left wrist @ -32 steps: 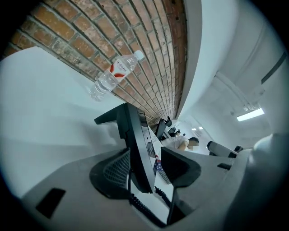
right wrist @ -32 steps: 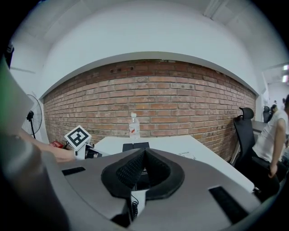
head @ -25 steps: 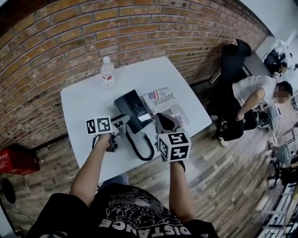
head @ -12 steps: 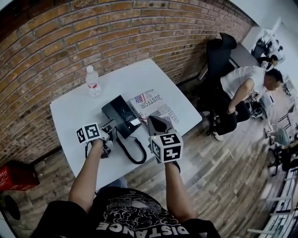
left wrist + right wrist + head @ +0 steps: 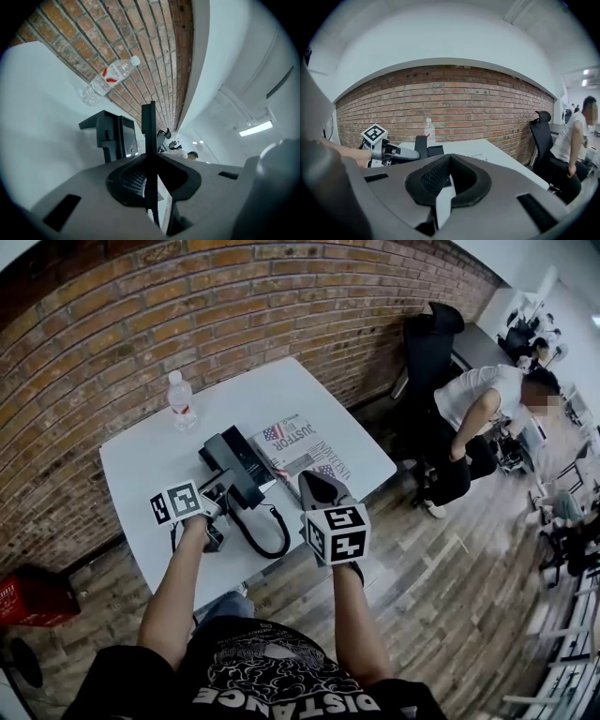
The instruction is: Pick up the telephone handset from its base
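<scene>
L tool (image 5: 150,161) closing on handset (image 5: 148,123).

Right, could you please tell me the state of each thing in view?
handset: off its base, gripped in the left gripper's closing jaws
base: cradle empty
water bottle: upright, capped
right gripper: jaws together, empty
magazine: flat, closed

The left gripper (image 5: 221,493) is closing its jaws on the handset (image 5: 149,126) standing between them and raising it off the base (image 5: 234,458), out toward the base's seven o'clock, with the cord (image 5: 267,553) being drawn up after it.
</scene>
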A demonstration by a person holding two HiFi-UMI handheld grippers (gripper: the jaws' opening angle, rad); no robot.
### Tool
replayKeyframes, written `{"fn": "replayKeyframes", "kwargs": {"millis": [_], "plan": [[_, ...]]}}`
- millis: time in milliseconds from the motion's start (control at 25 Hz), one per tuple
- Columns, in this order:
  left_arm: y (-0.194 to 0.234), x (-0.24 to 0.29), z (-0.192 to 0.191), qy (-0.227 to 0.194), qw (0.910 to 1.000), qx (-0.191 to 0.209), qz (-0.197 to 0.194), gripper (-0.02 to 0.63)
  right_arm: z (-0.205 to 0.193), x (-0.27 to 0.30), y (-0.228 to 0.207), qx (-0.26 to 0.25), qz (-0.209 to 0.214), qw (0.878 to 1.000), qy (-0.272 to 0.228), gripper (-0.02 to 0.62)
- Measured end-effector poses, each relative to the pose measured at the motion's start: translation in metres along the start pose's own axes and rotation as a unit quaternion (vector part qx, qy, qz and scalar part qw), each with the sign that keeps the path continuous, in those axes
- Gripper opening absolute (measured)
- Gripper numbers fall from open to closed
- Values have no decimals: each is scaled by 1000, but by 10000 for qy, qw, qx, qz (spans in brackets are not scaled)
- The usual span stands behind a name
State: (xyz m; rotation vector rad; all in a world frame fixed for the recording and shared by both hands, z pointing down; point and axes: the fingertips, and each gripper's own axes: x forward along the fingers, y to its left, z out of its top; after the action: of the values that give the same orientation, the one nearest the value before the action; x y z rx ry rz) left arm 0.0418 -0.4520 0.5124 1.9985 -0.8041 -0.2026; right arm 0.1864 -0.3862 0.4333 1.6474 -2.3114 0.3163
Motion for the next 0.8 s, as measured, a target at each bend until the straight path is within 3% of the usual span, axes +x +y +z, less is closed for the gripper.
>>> {"fn": "replayKeyframes", "kwargs": {"millis": [800], "plan": [[-135, -32, -52, -23, 9922, 1080, -617, 71, 0, -119, -17, 58, -456, 9979, -467, -2]]}}
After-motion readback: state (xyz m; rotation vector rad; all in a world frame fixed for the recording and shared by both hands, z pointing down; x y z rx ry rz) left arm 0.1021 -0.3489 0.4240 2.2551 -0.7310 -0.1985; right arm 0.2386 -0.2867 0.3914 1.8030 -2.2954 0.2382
